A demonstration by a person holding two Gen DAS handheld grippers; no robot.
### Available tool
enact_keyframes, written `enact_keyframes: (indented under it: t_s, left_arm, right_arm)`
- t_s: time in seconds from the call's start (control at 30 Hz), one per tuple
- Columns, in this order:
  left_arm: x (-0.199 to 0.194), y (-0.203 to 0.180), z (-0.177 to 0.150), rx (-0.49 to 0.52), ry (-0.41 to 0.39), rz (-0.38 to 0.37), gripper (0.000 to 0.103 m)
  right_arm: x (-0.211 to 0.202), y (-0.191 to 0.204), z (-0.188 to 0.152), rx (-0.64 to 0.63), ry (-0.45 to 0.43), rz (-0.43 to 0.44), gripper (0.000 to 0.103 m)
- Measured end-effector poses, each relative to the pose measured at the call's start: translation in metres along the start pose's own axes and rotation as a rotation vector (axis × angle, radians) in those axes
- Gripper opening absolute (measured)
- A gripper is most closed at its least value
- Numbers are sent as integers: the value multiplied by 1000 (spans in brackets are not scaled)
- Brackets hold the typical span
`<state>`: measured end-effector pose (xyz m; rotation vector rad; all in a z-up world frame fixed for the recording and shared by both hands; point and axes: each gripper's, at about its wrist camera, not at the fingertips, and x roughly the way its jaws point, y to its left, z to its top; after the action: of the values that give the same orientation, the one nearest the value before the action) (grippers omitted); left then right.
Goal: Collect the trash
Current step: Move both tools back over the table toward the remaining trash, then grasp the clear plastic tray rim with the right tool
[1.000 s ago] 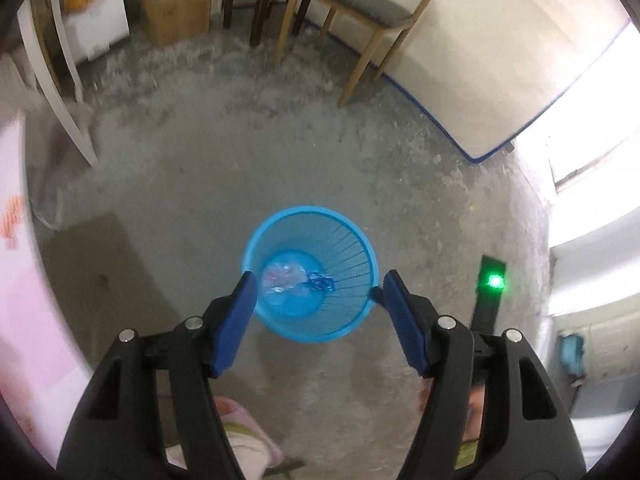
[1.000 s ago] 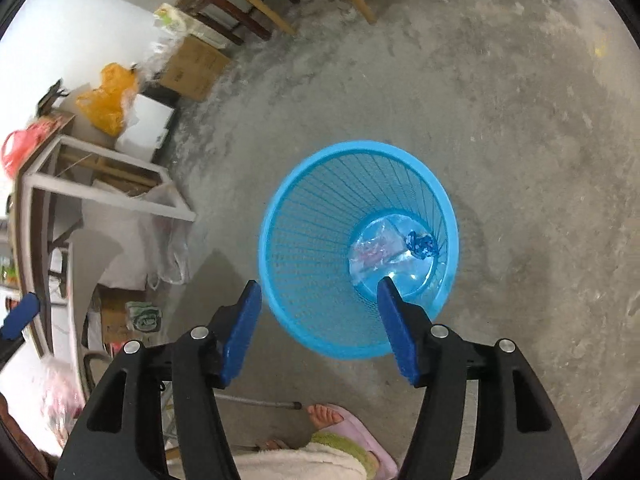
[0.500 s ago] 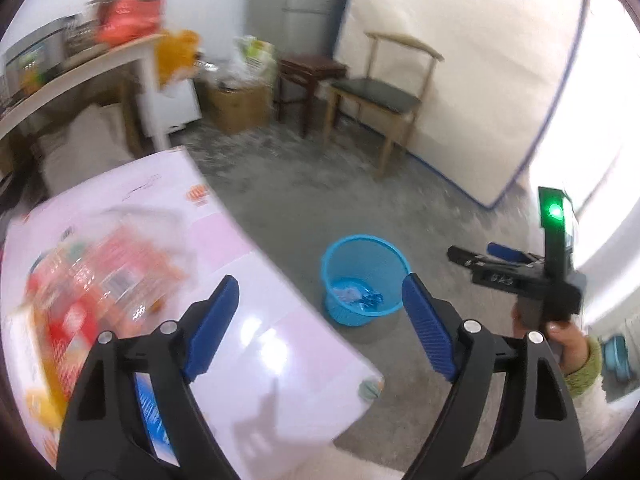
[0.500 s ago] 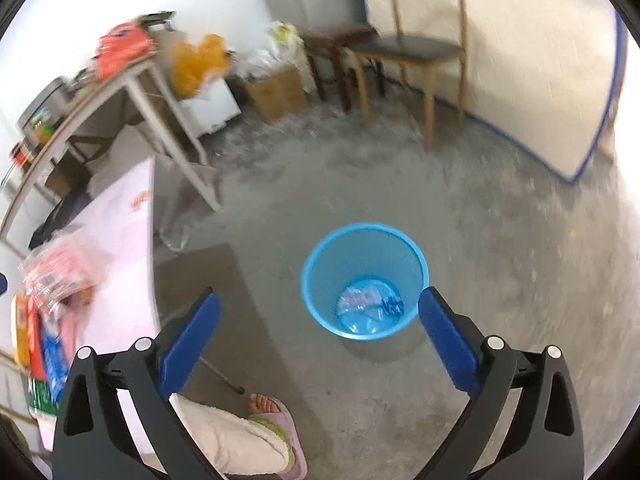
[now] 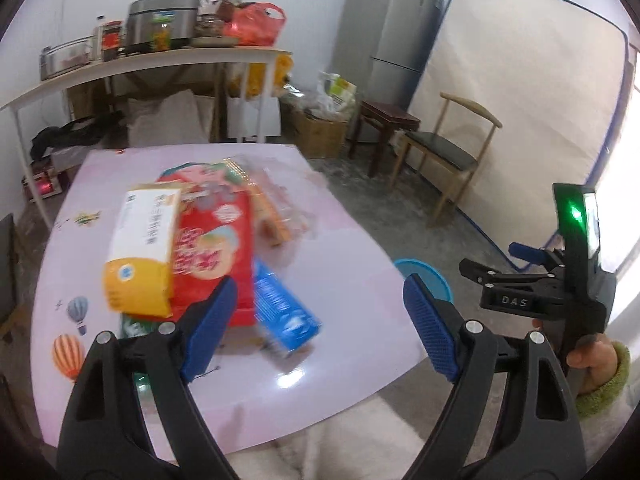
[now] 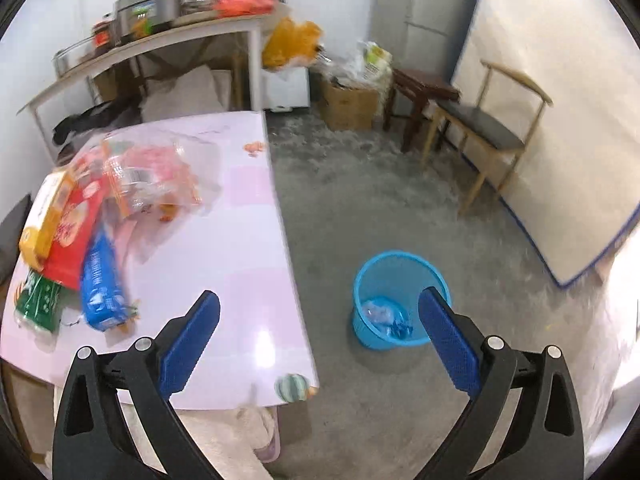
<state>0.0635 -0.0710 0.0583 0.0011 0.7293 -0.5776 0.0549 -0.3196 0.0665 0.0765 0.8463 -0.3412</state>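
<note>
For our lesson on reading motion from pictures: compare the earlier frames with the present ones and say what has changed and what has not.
Both grippers have swung away from above the blue basket toward the pink table. The jaws of the left gripper and the right gripper have just been opening, and nothing is between them. Unchanged: the basket stands on the floor with the clear wrapper inside, and the packets lie piled on the table.

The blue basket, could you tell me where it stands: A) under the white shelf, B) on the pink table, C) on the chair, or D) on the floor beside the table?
D: the blue basket stands on the grey floor, apart from the pink table.
</note>
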Motion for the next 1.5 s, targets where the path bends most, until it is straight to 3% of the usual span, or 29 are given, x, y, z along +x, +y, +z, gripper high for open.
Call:
enact_keyframes:
  t_s: [0.23, 0.33, 0.53, 0.7, 0.93, 1.3, 1.5]
  left_arm:
    - [-9, 39, -13, -61, -26, 40, 81]
    - [-7, 50, -17, -78, -27, 51, 81]
    - [-9, 60, -26, -58, -51, 58, 81]
    - [-15, 72, -37, -45, -88, 73, 81]
    - [-14, 82, -42, -23, -130, 22, 81]
    - [-8, 101, -40, -33, -180, 4, 81]
    - [-4, 110, -33, -35, -197, -6, 81]
  right_arm:
    - [-27, 34, 11, -12, -122, 126, 97]
    - [-28, 47, 16, -19, -124, 201, 97]
    - [-40, 66, 18, -36, -195, 265, 97]
    - [-29, 74, 18, 3, -140, 362, 97]
    - [-16, 77, 15, 52, -76, 454, 97]
    - [23, 79, 33, 125, -38, 533, 97]
    - [39, 70, 51, 152, -93, 513, 97]
